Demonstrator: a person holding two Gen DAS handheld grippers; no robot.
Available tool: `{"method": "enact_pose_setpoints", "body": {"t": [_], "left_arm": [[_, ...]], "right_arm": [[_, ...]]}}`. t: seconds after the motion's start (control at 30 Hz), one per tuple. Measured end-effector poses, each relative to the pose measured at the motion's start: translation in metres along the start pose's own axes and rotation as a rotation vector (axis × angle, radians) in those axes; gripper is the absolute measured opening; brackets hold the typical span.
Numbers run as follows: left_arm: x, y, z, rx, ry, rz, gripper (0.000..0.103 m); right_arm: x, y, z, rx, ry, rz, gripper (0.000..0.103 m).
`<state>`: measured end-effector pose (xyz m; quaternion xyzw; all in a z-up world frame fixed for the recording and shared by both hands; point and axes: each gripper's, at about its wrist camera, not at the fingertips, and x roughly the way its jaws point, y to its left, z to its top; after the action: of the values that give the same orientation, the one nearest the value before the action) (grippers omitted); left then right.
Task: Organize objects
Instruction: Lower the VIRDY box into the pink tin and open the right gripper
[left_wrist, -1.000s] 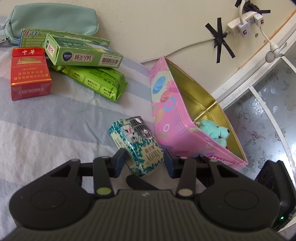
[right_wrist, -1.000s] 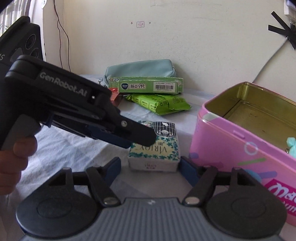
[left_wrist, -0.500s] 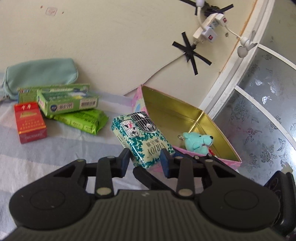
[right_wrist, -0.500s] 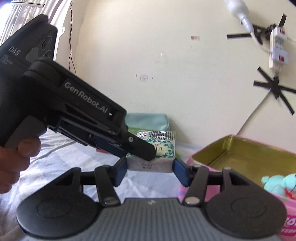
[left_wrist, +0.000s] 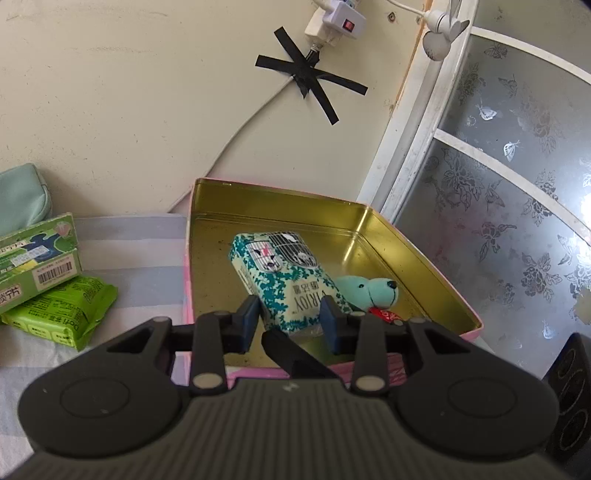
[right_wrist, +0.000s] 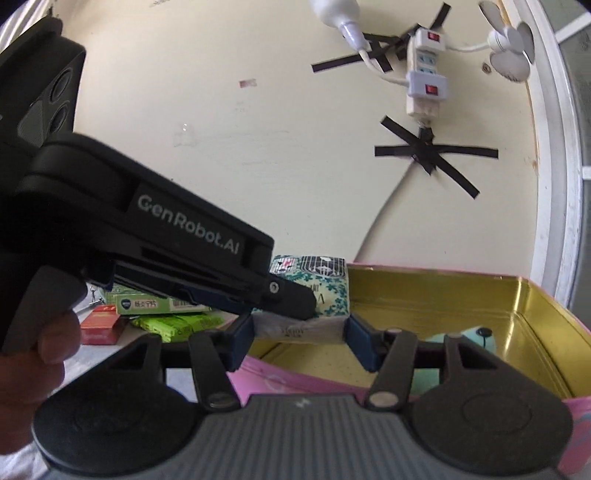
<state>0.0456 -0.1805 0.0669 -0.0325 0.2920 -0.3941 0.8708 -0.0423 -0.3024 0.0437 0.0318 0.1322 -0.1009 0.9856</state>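
Pinched from two sides at once: a teal patterned tissue pack (left_wrist: 280, 280), low centre of the left-wrist view, with the left gripper (left_wrist: 290, 318) clamped across its width, pads pressing both long edges. Gripped also by the right gripper (right_wrist: 301, 340) at the near end, bottom centre of the right-wrist view, wrapper visibly crumpled between the blue pads. Probably doubled up this way to keep a soft, floppy pack level for a flat landing.

Positioned over the open pink tin (left_wrist: 424, 251), against its gold interior, just left of a small teal plush toy (left_wrist: 369, 291) already lying inside. Hard to tell through the fisheye whether the pack's far end touches the tin floor; seemingly clear of it. Judged close to release.

Waiting at the left edge of the left-wrist view: green boxes (left_wrist: 37, 266), a green wipes pack (left_wrist: 62, 314), a teal pouch (left_wrist: 22, 195); a red carton (right_wrist: 101, 325) at lower left of the right-wrist view.

Underneath, a pale striped bedsheet (left_wrist: 129, 258). Behind, a cream wall with a black tape cross (left_wrist: 310, 74) pinning a cable, a power strip (right_wrist: 424, 85) at upper right, and frosted floral glass (left_wrist: 517, 184) along the right side.
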Motion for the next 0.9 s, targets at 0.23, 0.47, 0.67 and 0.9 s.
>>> {"method": "enact_pose_setpoints", "body": {"t": [0.23,0.47,0.67,0.9], "left_arm": [[0.017,-0.004,-0.002,0.011,0.026,0.010,0.039],[0.018,-0.007,-0.004,0.028,0.022,0.061,0.044],[0.010,-0.013,-0.002,0.052,0.002,0.142,0.048],[-0.004,-0.018,0.002,0.057,-0.027,0.197,0.050]], "right_arm": [[0.012,-0.011,-0.005,0.061,0.052,-0.034,0.058],[0.014,-0.009,-0.006,0.049,0.039,-0.057,0.068],[0.015,-0.006,-0.006,0.043,0.030,-0.060,0.069],[0.021,-0.007,-0.007,0.057,0.038,-0.092,0.070]]}}
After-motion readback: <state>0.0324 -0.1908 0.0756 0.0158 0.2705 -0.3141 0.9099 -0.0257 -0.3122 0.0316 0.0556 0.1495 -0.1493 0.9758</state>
